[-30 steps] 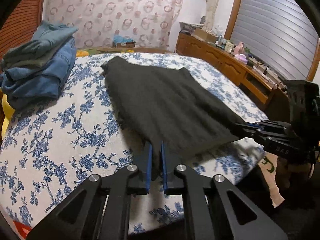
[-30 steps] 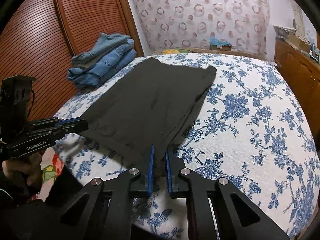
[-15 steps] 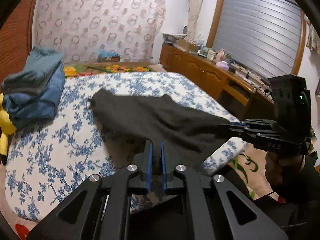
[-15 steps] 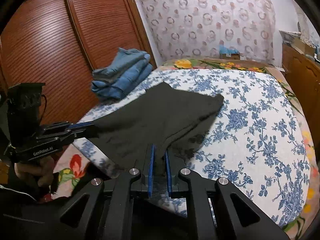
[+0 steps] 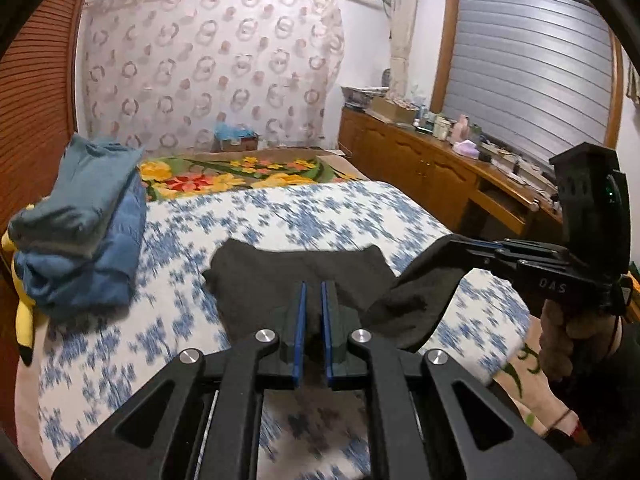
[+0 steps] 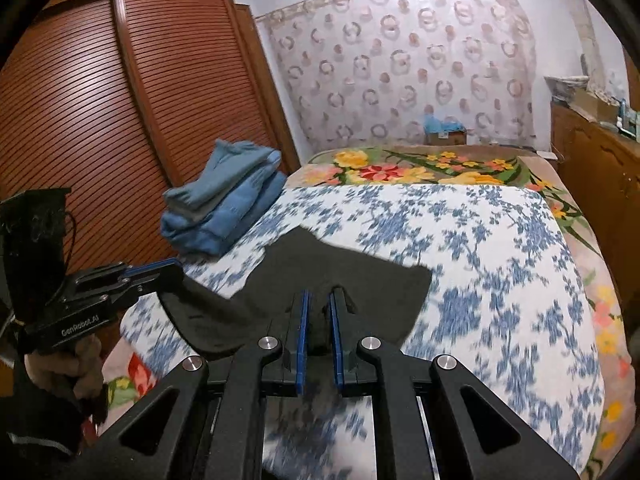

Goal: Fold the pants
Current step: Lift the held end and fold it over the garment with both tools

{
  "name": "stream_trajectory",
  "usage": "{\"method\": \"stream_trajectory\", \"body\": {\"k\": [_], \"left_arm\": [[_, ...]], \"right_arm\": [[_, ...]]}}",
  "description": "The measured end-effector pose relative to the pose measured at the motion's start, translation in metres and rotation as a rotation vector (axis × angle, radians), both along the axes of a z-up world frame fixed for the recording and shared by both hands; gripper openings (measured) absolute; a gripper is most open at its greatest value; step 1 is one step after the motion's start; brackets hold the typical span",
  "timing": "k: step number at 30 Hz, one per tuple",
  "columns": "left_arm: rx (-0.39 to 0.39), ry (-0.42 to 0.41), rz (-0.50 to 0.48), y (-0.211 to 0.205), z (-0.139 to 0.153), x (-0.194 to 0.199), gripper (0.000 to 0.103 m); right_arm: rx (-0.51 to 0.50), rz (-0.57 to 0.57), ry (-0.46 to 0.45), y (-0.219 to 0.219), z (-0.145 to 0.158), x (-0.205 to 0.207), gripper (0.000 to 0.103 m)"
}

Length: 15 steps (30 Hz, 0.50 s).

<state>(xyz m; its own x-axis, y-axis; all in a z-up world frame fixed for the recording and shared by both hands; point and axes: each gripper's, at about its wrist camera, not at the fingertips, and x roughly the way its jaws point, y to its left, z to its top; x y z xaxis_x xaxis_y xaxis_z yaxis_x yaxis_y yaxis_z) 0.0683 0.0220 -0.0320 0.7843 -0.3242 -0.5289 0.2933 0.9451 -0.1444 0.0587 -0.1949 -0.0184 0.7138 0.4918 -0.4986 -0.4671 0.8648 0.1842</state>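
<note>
Now both grippers pinch the near hem of the black pants (image 5: 288,276) and hold it lifted above the near edge of the bed (image 5: 280,216). The left gripper (image 5: 313,300) is pressed together on one corner of the cloth, and the right gripper (image 6: 319,312) is pressed together on the other; between them the fabric sags in a shallow curve. The far end of the pants lies flat on the blue-flowered sheet (image 6: 500,280), around the middle of the bed. A stack of folded jeans (image 5: 84,228) sits at the left edge, well apart from the pants. Bare sheet stretches from the far end of the pants to the flowered blanket (image 6: 420,168) at the far edge, and likewise toward the right edge beside the wooden cabinet (image 5: 420,168).
</note>
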Motion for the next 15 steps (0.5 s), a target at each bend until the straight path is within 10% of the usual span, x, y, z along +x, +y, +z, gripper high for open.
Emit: {"method": "stream_trajectory", "body": {"k": [15], "left_arm": [[-0.006, 0.057, 0.086, 0.018, -0.013, 0.078, 0.008]], "right_arm": [[-0.050, -0.094, 0.076, 0.029, -0.029, 0.095, 0.010]]}}
